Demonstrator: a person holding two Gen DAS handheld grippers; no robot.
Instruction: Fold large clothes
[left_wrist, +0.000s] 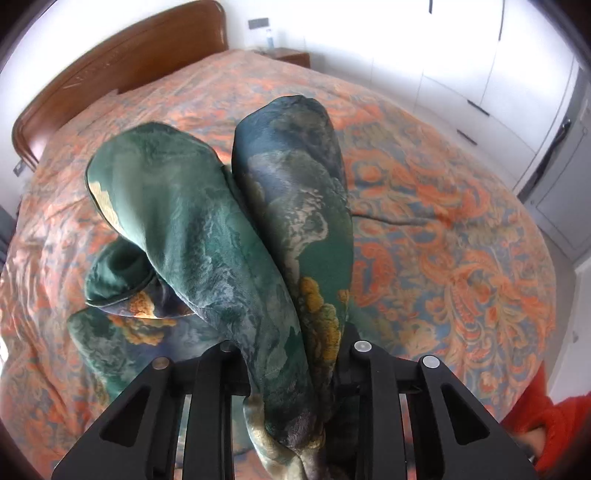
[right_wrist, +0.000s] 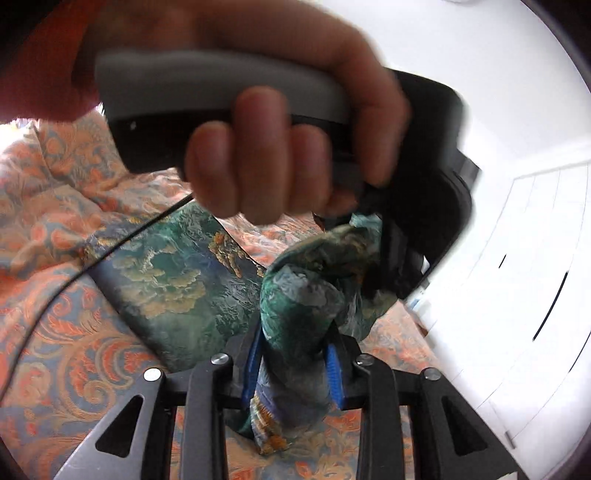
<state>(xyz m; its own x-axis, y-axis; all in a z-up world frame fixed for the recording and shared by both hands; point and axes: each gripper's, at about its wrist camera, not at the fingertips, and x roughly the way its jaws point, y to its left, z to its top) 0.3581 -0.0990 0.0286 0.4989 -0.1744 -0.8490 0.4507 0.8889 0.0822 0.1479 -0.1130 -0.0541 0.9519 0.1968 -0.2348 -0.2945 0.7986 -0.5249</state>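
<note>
While a green printed garment (left_wrist: 207, 236) is draped across the orange paisley bedspread (left_wrist: 443, 229), a bunched fold of it is clamped between the narrowed jaws of the left gripper (left_wrist: 291, 369). Two rounded lobes of the cloth are seen rising ahead of that gripper, and a further part is spread on the bedspread at the lower left. A wooden headboard (left_wrist: 122, 70) is visible at the far end of the bed, with white cabinets (left_wrist: 480, 74) along the wall to the right.

From the right wrist, another gathered portion of the garment (right_wrist: 295, 321) is shown pinched between the blue pads (right_wrist: 334, 373) of the right gripper (right_wrist: 295, 373). Above it, the person's left hand (right_wrist: 277, 147) is wrapped around the grey handle of the other tool, blurred. A black cable (right_wrist: 92, 258) is laid over the flat part of the garment.
</note>
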